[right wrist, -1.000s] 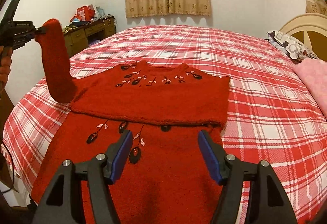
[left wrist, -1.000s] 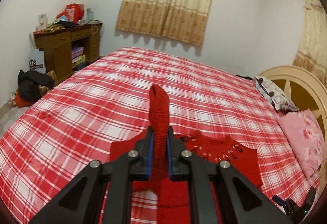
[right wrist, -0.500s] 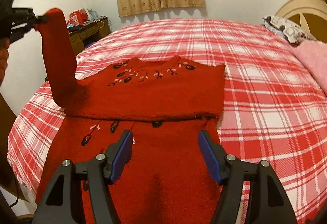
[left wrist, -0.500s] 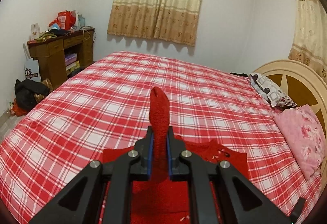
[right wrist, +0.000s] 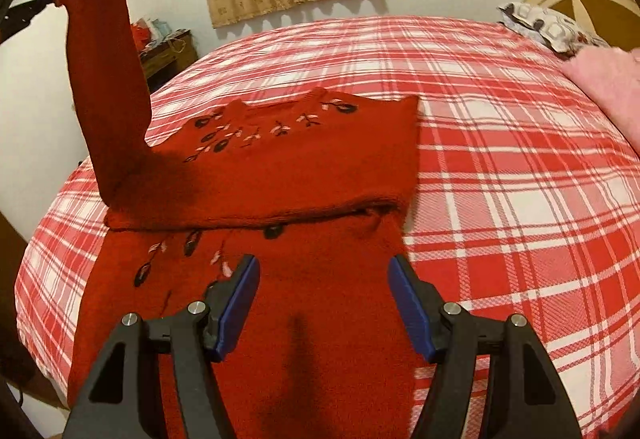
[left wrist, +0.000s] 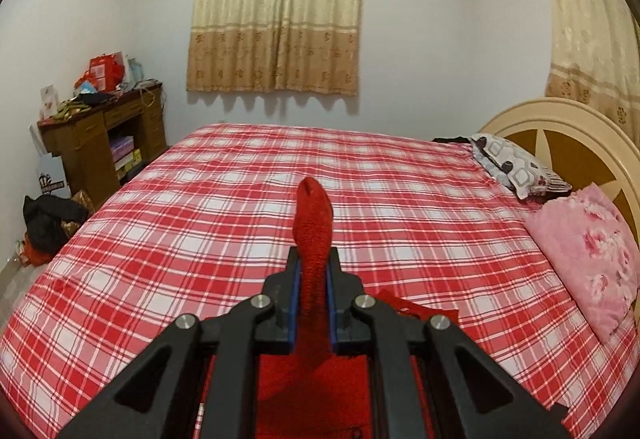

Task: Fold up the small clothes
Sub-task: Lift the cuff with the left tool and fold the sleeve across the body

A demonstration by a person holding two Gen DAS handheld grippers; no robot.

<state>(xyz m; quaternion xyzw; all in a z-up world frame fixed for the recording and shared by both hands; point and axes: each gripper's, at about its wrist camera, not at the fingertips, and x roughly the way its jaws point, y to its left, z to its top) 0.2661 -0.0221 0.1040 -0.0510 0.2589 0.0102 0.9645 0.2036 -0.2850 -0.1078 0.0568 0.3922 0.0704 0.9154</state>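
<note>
While the left claw (left wrist: 313, 293) pinches the sleeve (right wrist: 105, 79) cuff, raised at upper left, the sweater (right wrist: 288, 175) lies on the bed (right wrist: 520, 167), centre frame. Right claw (right wrist: 322, 303) spread, empty, low over the body. Step: sleeve fold. Next: lay sleeve across chest, release.

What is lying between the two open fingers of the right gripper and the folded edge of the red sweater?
Only the sweater's own lower part, with dark embroidered flowers. The right gripper holds nothing, as the right wrist view shows.
</note>
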